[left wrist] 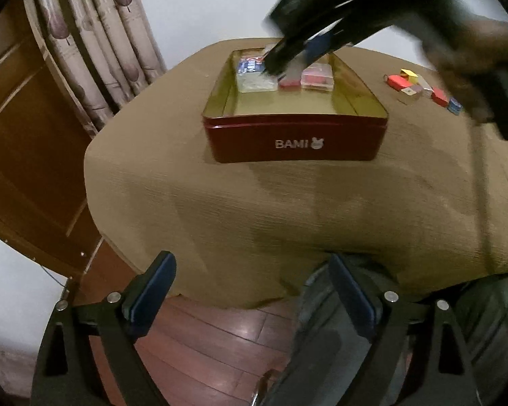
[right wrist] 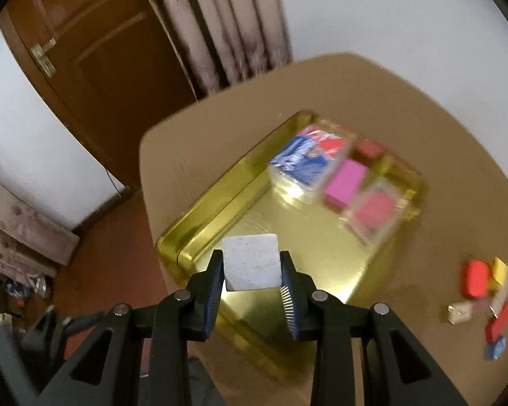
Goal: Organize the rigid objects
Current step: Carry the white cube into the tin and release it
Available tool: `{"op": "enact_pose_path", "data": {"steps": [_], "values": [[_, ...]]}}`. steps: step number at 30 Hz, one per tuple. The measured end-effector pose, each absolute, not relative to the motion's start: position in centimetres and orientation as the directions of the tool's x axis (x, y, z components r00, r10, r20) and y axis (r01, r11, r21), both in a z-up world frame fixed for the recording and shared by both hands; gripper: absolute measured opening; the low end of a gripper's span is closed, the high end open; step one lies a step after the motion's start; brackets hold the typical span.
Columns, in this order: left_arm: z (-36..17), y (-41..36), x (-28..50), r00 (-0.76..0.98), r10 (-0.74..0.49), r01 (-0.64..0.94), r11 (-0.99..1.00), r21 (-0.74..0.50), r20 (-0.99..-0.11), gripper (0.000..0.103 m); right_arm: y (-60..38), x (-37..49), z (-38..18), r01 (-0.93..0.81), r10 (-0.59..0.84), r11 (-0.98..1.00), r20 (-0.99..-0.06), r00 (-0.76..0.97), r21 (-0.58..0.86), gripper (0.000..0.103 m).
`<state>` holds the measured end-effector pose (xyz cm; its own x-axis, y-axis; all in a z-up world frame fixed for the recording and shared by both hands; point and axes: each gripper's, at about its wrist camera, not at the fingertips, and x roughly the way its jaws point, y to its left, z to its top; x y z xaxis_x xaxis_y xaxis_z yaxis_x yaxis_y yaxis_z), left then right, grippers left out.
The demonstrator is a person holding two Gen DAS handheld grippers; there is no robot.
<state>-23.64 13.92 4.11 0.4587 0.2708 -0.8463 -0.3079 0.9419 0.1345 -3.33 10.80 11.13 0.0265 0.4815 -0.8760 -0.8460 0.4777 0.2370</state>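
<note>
A red tin [left wrist: 294, 142] marked BAMI, gold inside [right wrist: 288, 237], stands on the tan-covered table. Its far end holds a blue-patterned clear box [right wrist: 301, 165], a pink block [right wrist: 345, 182] and a clear box with red contents [right wrist: 372, 216]. My right gripper [right wrist: 250, 264] is shut on a white cube [right wrist: 250, 264] and holds it above the tin's near end; it shows blurred over the tin in the left wrist view [left wrist: 288, 57]. My left gripper [left wrist: 250, 291] is open and empty, low off the table's near edge.
Several small loose blocks, red, yellow, beige and blue [left wrist: 420, 89], lie on the table to the right of the tin [right wrist: 484, 297]. A wooden door [right wrist: 94, 54] and curtains [left wrist: 94, 40] stand behind to the left. Wooden floor lies below.
</note>
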Motion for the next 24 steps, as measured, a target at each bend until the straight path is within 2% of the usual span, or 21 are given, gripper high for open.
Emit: {"op": "enact_pose_path", "data": {"steps": [7, 15, 17, 24], "values": [[3.9, 15.6, -23.7, 0.447, 0.165, -0.315, 0.949, 0.018, -0.879, 0.09, 16.2, -1.4, 7.2, -0.81, 0.383, 0.549, -0.924, 0.023, 0.208, 0.032], [4.1, 14.7, -23.8, 0.456, 0.148, -0.28, 0.96, 0.017, -0.877, 0.09, 17.9, -0.1, 5.6, -0.772, 0.363, 0.601, -0.931, 0.031, 0.208, 0.033], [3.9, 14.5, -23.7, 0.449, 0.147, -0.276, 0.961, 0.02, -0.881, 0.091, 18.3, -0.2, 5.6, -0.76, 0.412, 0.592, -0.911, -0.002, 0.27, 0.033], [3.3, 14.6, -23.6, 0.423, 0.152, -0.291, 0.957, 0.025, -0.893, 0.092, 15.9, -0.5, 7.9, -0.752, 0.516, 0.591, -0.854, 0.074, 0.291, 0.033]]}}
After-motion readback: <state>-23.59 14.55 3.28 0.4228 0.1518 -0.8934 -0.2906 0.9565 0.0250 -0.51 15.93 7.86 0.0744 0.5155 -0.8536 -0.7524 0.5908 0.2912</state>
